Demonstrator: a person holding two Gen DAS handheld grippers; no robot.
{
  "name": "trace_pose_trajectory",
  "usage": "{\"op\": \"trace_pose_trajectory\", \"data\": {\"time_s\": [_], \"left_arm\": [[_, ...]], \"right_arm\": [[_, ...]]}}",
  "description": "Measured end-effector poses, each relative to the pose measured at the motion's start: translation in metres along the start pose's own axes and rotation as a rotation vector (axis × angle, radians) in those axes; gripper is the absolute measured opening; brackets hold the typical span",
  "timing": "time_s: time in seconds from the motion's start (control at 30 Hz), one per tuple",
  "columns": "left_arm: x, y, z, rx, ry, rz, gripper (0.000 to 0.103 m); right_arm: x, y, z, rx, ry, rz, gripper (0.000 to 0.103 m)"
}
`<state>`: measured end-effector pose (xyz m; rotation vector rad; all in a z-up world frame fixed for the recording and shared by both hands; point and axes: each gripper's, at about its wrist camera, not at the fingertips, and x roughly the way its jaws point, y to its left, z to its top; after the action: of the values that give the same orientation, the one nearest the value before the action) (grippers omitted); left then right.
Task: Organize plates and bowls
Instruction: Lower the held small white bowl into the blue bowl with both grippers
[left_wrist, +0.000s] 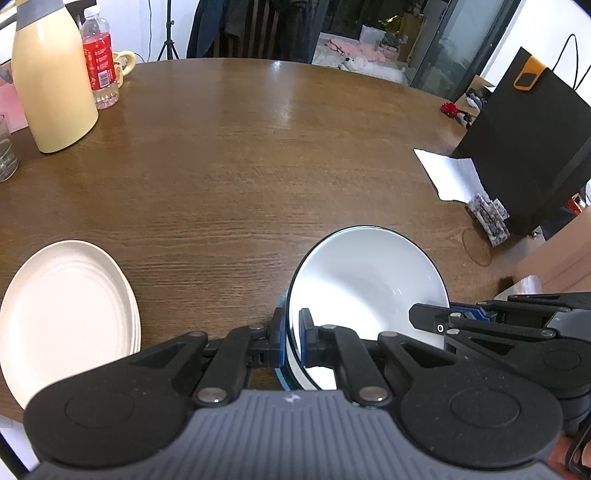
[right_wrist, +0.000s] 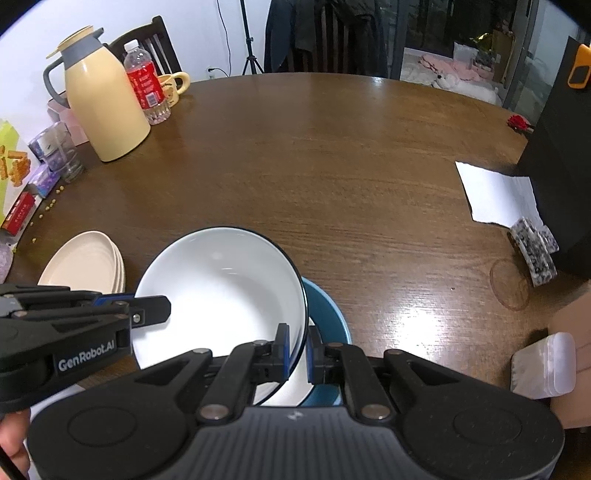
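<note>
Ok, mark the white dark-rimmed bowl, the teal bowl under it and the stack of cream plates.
White dark-rimmed bowl (right_wrist: 221, 273): right wrist view, inner wall.
Teal bowl (right_wrist: 328, 314): right wrist view, exposed inside.
Stack of cream plates (left_wrist: 66, 295): left wrist view, top plate's centre.

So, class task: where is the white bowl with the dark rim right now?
The white bowl sits low in the centre of both wrist views, clamped at opposite rims by the left gripper and right gripper, above a blue bowl, right of the cream plates.
</note>
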<state>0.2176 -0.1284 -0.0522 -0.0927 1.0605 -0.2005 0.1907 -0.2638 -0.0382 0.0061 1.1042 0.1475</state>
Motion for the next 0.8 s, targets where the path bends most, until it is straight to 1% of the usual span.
{"op": "trace_pose_trajectory", "data": {"time_s": [0.43, 0.8], "left_arm": [[0.018, -0.006, -0.004, 0.018, 0.043, -0.005, 0.007], [0.031, -0.005, -0.004, 0.021, 0.073, -0.002, 0.007]], "right_arm": [[0.015, -0.012, -0.007, 0.028, 0.041, -0.008, 0.008], [0.030, -0.015, -0.008, 0.036, 0.072, -0.009, 0.008]]}}
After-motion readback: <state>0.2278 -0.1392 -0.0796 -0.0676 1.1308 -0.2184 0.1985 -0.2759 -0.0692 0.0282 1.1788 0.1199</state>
